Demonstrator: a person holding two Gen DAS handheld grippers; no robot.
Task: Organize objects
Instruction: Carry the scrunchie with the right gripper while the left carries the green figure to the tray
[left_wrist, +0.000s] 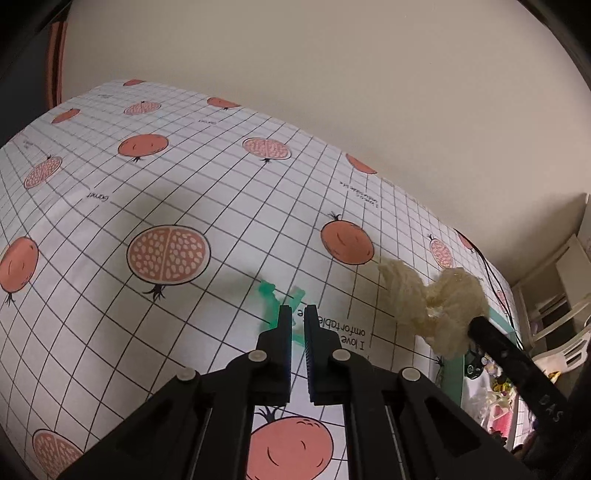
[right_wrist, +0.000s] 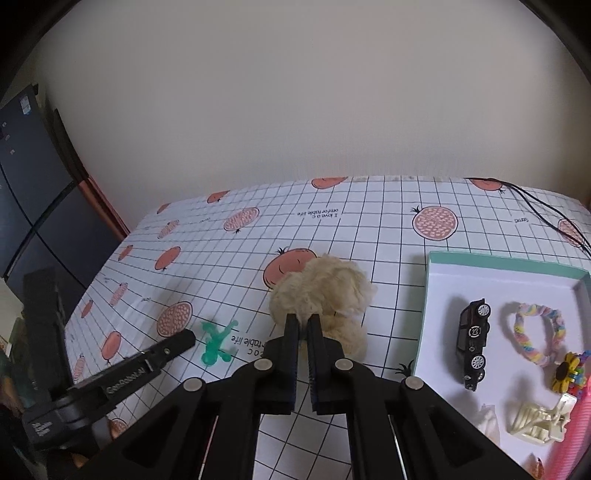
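We count two grippers, one cream fluffy scrunchie, one green figure and one box holding several small things.

In the right wrist view, our right gripper (right_wrist: 303, 323) has its jaws pressed nearly together, pinching the fluffy scrunchie (right_wrist: 325, 295), which bunches up just beyond the fingertips, at 12 o'clock from them. At 9 o'clock from those tips the small green figure (right_wrist: 216, 341) lies flat on the checked tablecloth (right_wrist: 369, 221), and our left gripper (right_wrist: 184, 339) points at it from 8 o'clock, its tip just beside the figure.

At 3 o'clock sits the open box (right_wrist: 436, 266) with a teal rim. Inside it we count one black toy car (right_wrist: 472, 341), one pastel braided band (right_wrist: 537, 332), one sunflower clip (right_wrist: 567, 373) and one cream claw clip (right_wrist: 539, 421); a pink thing at the far right edge is cut off, so we cannot tell what it is. Far off at 1 o'clock a thin black cord (right_wrist: 546, 210) trails over the cloth.

In the left wrist view, our left gripper (left_wrist: 295, 319) shows a narrow gap between its jaws. The green figure (left_wrist: 273, 295) lies at the tips; we cannot tell whether they grip it. At 2 o'clock the scrunchie (left_wrist: 436, 302) sits in the right gripper (left_wrist: 476, 325).
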